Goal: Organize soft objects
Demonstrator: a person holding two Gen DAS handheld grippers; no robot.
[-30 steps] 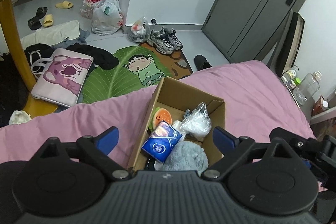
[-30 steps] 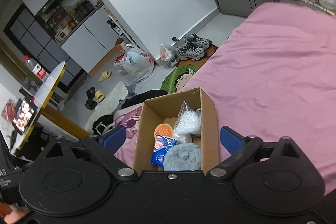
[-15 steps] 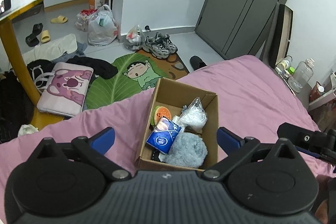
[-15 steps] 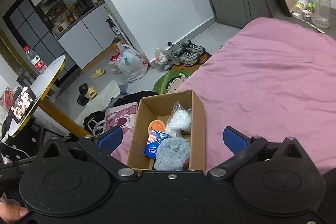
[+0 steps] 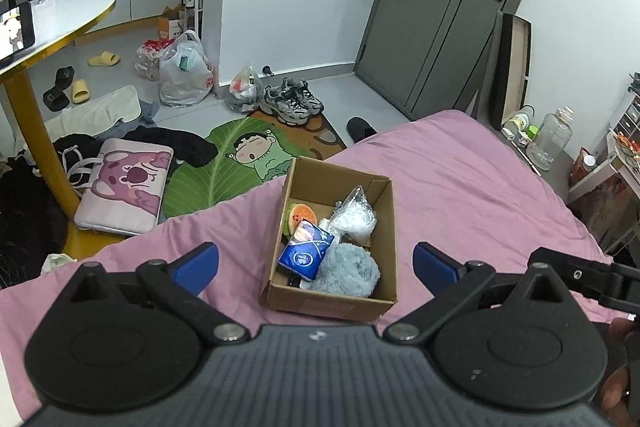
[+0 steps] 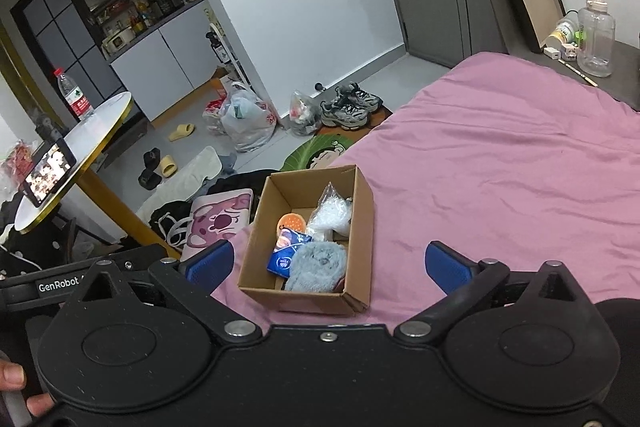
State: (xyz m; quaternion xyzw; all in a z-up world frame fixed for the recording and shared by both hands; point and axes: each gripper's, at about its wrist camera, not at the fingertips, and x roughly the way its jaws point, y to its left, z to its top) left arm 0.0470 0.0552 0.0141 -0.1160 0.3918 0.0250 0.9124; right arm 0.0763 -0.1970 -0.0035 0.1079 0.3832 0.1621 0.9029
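An open cardboard box [image 5: 386, 223] [image 6: 362, 211] sits on the pink bed [image 5: 460, 195] [image 6: 500, 163]. Inside lie a fluffy grey-blue soft item [image 5: 348, 271] [image 6: 316, 265], a blue tissue pack [image 5: 306, 249] [image 6: 286, 253], a clear plastic bag [image 5: 356, 217] [image 6: 330, 213] and a round orange watermelon-face toy [image 5: 300, 215] [image 6: 291, 222]. My left gripper [image 5: 316, 263] is open and empty, held above and short of the box. My right gripper [image 6: 328, 263] is open and empty, also held back above the box.
The bed's edge runs just beyond the box; below it lie a green leaf rug [image 5: 224, 163], a pink bag [image 5: 128, 183], clothes, shoes [image 5: 290, 103] and plastic bags. A round yellow-legged table [image 5: 48, 23] stands left. A water jug [image 6: 596, 31] stands at the right.
Both grippers have pulled back and up from the box, which now looks smaller and lies fully in view. The box contents have not moved.
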